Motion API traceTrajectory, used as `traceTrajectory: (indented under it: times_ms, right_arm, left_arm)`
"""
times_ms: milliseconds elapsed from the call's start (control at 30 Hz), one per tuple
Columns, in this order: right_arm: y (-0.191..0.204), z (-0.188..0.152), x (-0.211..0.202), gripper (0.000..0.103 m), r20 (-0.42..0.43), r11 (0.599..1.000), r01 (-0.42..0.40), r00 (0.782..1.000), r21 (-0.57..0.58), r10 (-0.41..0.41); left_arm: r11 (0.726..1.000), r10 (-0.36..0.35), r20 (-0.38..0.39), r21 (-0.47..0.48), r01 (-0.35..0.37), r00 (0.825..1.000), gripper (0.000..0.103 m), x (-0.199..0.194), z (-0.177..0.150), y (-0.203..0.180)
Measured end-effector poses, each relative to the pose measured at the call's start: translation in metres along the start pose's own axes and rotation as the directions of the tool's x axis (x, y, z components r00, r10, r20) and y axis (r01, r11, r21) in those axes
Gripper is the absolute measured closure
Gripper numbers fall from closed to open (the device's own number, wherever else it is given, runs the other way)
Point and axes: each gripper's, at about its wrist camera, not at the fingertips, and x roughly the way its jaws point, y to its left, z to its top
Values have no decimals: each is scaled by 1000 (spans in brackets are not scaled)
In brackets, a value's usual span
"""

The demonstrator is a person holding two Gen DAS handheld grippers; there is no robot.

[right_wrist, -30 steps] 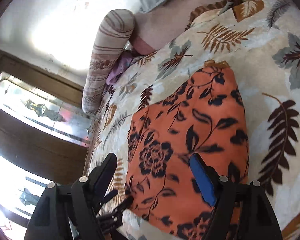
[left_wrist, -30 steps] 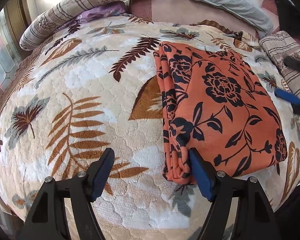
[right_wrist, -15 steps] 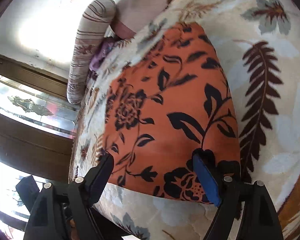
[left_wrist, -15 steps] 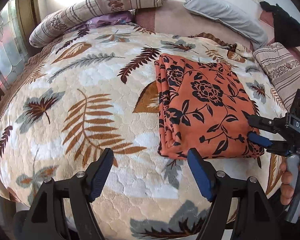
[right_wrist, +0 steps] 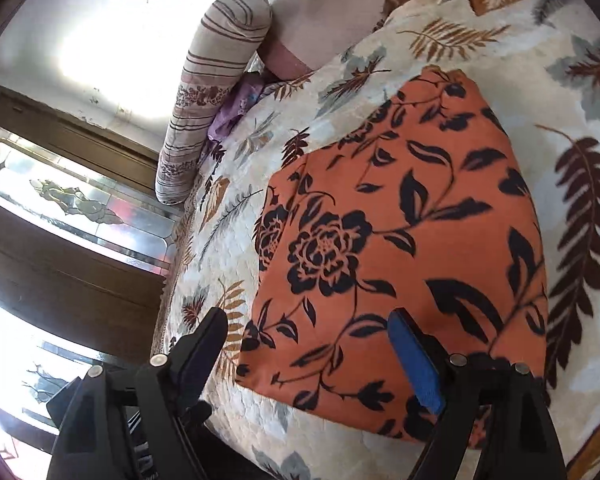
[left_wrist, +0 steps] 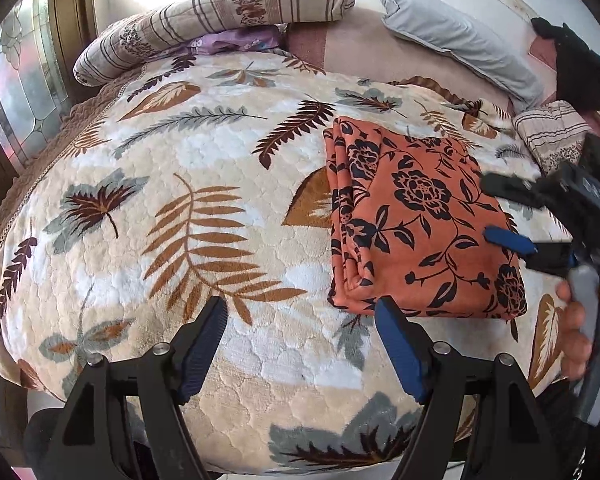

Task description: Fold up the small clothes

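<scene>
An orange garment with black flowers point(left_wrist: 416, 224) lies folded in a rectangle on the leaf-patterned blanket point(left_wrist: 180, 184), right of centre. My left gripper point(left_wrist: 300, 308) hangs open above the blanket, just short of the garment's near left corner, with nothing between its fingers. A hand holds my right gripper point(left_wrist: 492, 212) from the right side; it is open over the garment's right edge. In the right wrist view the right gripper point(right_wrist: 308, 316) is open above the near part of the garment point(right_wrist: 400, 240), with no cloth pinched.
A striped bolster point(left_wrist: 220, 20) and a purple cloth point(left_wrist: 236, 42) lie at the back left, a grey pillow point(left_wrist: 456, 36) and a black item point(left_wrist: 580, 72) at the back right. Another striped cushion point(left_wrist: 552, 136) sits by the right edge. Glass-panelled doors point(right_wrist: 80, 208) stand beside the bed.
My left gripper has drawn back and up from the garment's near left edge. The right gripper and its hand have come into the left wrist view over the garment's right side.
</scene>
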Motion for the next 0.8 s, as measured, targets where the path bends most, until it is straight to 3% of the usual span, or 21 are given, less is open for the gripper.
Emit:
traceTrajectory:
  times_ms: [133, 233, 367, 500, 667, 800]
  right_arm:
    - [-15, 15, 52, 18, -98, 990, -21, 995, 137, 35]
    - [-4, 17, 56, 18, -96, 993, 20, 995, 115, -9]
    - [12, 3, 17, 18, -43, 999, 3, 999, 49, -1]
    - [8, -36, -38, 18, 47, 996, 91, 995, -19, -90]
    - [-1, -93, -87, 18, 154, 955, 279, 953, -96, -263]
    - [-4, -127, -104, 18, 184, 914, 380, 918, -143, -353]
  left_arm:
    - [1000, -4, -1, -24, 4, 1000, 26, 0, -1, 8]
    - [999, -4, -2, -36, 4, 1000, 26, -1, -2, 12]
    - [999, -6, 3, -40, 6, 1000, 26, -3, -3, 13]
    - [999, -18, 0, -35, 18, 1000, 26, -5, -6, 3]
    - [1000, -32, 8, 3, 31, 999, 26, -14, -11, -20]
    - [999, -25, 21, 30, 24, 999, 23, -25, -14, -35]
